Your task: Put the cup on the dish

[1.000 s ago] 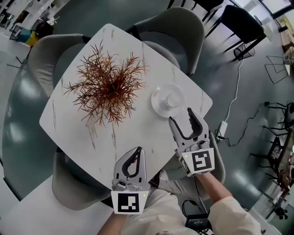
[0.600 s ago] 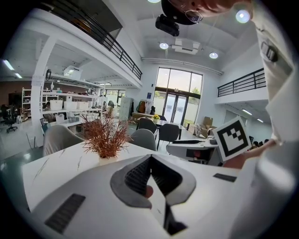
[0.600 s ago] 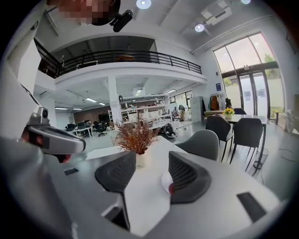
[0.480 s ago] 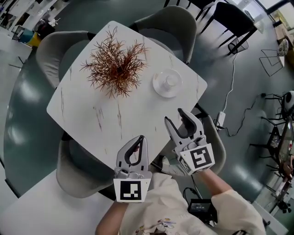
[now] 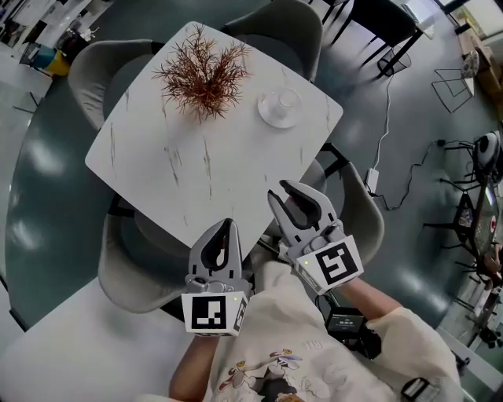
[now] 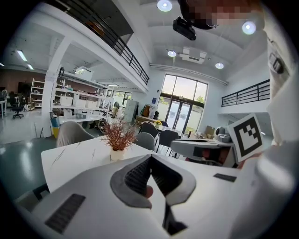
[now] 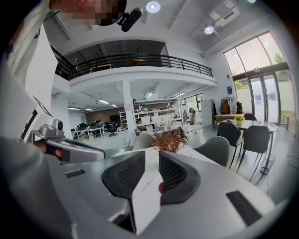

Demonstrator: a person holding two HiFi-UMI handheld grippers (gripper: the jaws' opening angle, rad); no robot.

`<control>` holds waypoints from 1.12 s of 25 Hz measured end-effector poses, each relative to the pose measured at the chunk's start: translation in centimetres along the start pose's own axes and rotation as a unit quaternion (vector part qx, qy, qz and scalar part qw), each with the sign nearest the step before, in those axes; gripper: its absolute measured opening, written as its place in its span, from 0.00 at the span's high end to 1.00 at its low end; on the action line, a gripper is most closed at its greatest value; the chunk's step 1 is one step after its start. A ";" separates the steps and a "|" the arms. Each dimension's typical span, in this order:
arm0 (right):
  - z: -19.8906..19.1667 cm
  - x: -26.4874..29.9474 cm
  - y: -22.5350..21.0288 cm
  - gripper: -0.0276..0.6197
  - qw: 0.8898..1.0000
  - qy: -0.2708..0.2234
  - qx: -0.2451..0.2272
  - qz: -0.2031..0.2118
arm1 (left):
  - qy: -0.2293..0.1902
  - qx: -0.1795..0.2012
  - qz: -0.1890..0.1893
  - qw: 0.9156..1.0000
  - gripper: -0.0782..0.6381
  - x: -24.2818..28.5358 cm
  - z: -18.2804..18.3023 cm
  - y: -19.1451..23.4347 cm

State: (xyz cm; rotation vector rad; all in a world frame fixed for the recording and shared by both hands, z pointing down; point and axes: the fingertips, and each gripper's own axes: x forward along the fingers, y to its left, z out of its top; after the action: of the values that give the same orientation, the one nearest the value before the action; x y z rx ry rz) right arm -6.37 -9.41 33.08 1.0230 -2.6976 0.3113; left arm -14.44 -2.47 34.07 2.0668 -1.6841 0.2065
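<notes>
A clear cup (image 5: pixel 287 100) stands on a white dish (image 5: pixel 275 113) near the far right corner of the marble table (image 5: pixel 196 180). Both grippers hang off the table's near edge, close to the person's body and far from the cup. My left gripper (image 5: pixel 225 225) is shut with nothing in it; its tips meet in the left gripper view (image 6: pixel 150 157). My right gripper (image 5: pixel 289 193) is closing with nothing between its jaws, and a narrow gap shows between them in the right gripper view (image 7: pixel 152 158).
A dried reddish plant (image 5: pixel 203 74) in a small pot stands at the table's far side, left of the dish. Grey chairs (image 5: pixel 291 23) surround the table, one (image 5: pixel 134 267) below my left gripper. A cable (image 5: pixel 385 118) runs across the floor at the right.
Both grippers have drawn back from the table toward the body, and the table now looks farther away. The right jaws have narrowed from wide open to a small gap.
</notes>
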 end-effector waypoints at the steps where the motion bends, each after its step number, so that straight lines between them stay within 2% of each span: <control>1: 0.1 -0.7 0.7 0.82 1.000 0.001 0.004 0.004 | -0.003 -0.001 0.001 1.000 0.88 -0.8 0.0 -0.1; 4: -0.2 -2.7 2.8 0.84 1.000 0.008 0.003 0.010 | -0.012 0.003 0.000 1.000 0.88 -3.1 0.2 -0.6; 6: -0.5 -4.2 3.9 0.88 1.000 0.012 0.003 0.005 | -0.016 0.005 -0.002 1.000 0.88 -4.7 0.2 -1.0; 10: -0.6 -7.0 5.6 0.88 1.000 0.010 0.014 -0.009 | -0.023 0.000 -0.004 1.000 0.88 -7.6 -0.4 -1.5; 12: -0.3 -8.3 6.4 0.93 1.000 0.007 0.016 -0.012 | -0.025 -0.003 -0.004 1.000 0.88 -8.8 -0.7 -1.7; 16: 0.5 -10.4 7.9 0.95 0.999 0.000 0.039 -0.019 | -0.028 0.000 -0.010 1.000 0.88 -11.4 -0.7 -2.2; 24: 3.0 -14.4 10.2 0.95 0.998 -0.032 0.054 -0.031 | -0.046 0.015 -0.030 0.998 0.88 -15.8 0.5 -4.6; 28: 2.2 -16.0 12.3 0.95 0.998 -0.021 0.045 -0.026 | -0.045 0.015 -0.038 0.998 0.88 -17.9 0.0 -5.4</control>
State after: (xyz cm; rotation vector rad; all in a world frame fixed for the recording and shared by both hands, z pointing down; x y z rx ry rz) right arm -3.28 8.90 24.84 1.1336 -2.7111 0.4095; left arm -13.56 14.13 25.58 2.1870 -1.6595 0.1167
